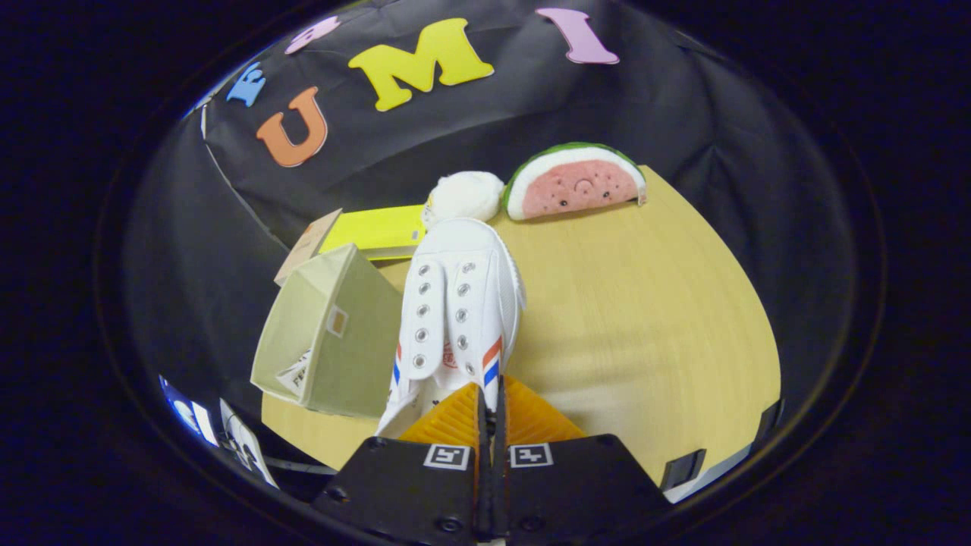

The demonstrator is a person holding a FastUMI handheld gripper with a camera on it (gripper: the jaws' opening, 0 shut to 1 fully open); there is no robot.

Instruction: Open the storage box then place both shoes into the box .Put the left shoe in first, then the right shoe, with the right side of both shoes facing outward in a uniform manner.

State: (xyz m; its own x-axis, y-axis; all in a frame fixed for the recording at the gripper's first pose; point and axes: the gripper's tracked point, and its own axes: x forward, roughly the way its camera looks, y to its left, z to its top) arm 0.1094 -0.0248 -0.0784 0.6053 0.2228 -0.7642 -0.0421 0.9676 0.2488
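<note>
Gripping a white shoe (455, 311), claw (491, 398) beside the storage box (334, 334)

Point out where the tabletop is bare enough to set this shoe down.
The widest bare wooden table lies beside the white sneaker, on the side away from the box and in front of the watermelon plush. The other side is crowded: the green fabric storage box, with the yellow packet behind it. The hand-held gripper is shut on the sneaker's heel edge.

A wooden table (645, 303) carries a green storage box (334, 334), a watermelon plush (574, 184) and a yellow book (375, 229).
</note>
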